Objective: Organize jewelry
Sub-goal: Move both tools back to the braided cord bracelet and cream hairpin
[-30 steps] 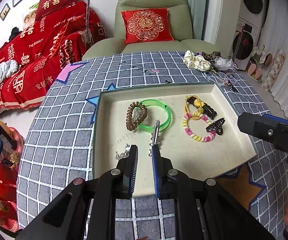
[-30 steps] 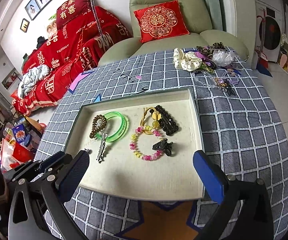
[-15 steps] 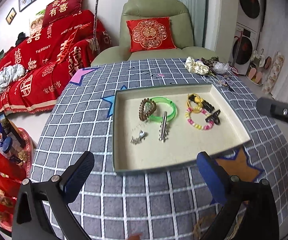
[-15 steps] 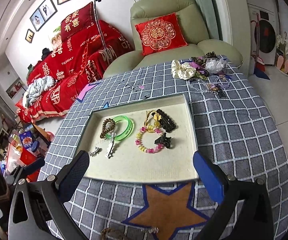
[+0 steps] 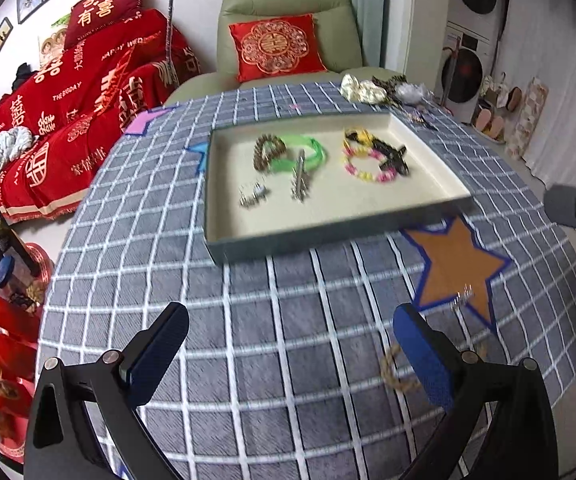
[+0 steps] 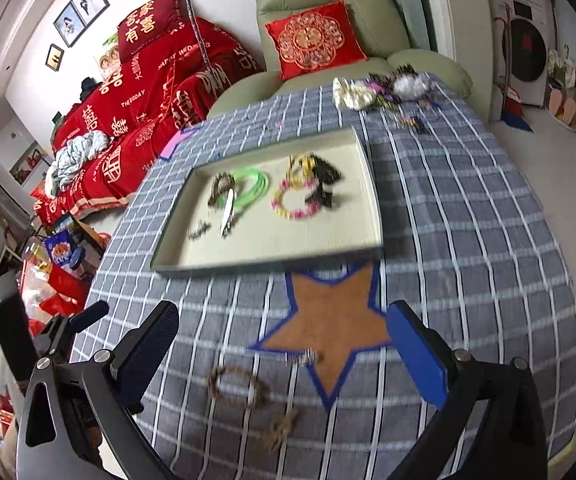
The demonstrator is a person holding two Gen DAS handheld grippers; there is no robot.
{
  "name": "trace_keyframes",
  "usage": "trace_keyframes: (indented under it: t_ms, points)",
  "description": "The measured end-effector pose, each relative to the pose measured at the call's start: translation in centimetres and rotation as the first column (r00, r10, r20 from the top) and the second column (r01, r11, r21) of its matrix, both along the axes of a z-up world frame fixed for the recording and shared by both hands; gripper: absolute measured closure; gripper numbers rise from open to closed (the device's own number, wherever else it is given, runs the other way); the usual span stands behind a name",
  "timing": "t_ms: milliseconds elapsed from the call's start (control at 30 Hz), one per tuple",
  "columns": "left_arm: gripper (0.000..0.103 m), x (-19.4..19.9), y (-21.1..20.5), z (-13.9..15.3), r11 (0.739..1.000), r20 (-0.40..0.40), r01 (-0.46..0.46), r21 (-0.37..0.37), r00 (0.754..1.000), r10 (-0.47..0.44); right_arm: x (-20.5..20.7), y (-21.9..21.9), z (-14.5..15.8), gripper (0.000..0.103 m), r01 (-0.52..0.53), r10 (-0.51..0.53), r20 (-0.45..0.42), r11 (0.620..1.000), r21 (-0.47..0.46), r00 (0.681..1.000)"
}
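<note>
Your tray (image 5: 327, 228) sits in the middle of the grey checked cloth (image 5: 272, 320), beyond both grippers, with an orange star patch (image 6: 327, 320) between its near edge and you. Nothing stands between the grippers and the tray. On the far right of the cloth lies a loose heap of scrunchies and hair pieces (image 6: 375, 92); past the table are a green armchair (image 5: 288, 12) with one red cushion (image 5: 276, 46), and a sofa under red covers (image 5: 68, 112) on the left.

Your left gripper (image 5: 288, 354) points steeply down at bare cloth near the table's near edge. Its jaws have just been opening and now stand spread wide, with nothing between them. Your right gripper (image 6: 284, 354) tilts down the same way, its jaws also released and wide apart, nothing gripped.

In the tray you can count seven pieces, though they are blurred: one brown bead bracelet (image 5: 268, 150), one green bangle (image 5: 307, 152), one silver clip (image 5: 299, 178), one small silver piece (image 5: 252, 194), one pink and yellow bead bracelet (image 5: 363, 166), one yellow item (image 5: 357, 136) and one black claw clip (image 5: 395, 158). On the cloth just ahead of the right gripper lie one brown braided ring (image 6: 238, 390), a second brown strand (image 6: 282, 430) nearer you, and one small silver piece (image 6: 303, 358) on the star's near edge.
</note>
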State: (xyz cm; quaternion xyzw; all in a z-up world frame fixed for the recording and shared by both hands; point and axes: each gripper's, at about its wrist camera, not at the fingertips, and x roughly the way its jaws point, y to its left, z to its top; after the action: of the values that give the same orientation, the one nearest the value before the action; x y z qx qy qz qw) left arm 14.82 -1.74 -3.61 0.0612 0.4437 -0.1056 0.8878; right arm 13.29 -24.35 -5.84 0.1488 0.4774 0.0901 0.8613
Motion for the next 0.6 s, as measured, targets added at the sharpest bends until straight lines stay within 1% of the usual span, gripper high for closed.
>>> trace_keyframes:
  t_ms: [200,433,600]
  points:
    - [0.0,-1.1,-1.0,-1.8,1.0,-0.037,0.024,0.009,0.999,-0.024,-3.7,0.2,-2.5,0.0,0.008,-0.011,-0.06,0.999,-0.04,0.998]
    - [0.0,-1.5,-2.1,-3.5,0.998,-0.07,0.049,0.032,0.996,-0.047,-7.5,1.0,-5.1,0.0,0.01,-0.021,-0.093,0.994,-0.112,0.995]
    - [0.0,-1.4,-2.6,-4.5,0.997,-0.09,0.062,0.045,0.994,-0.058,-8.6,2.1,-6.7,0.0,0.001,-0.017,-0.11,0.989,-0.148,0.994]
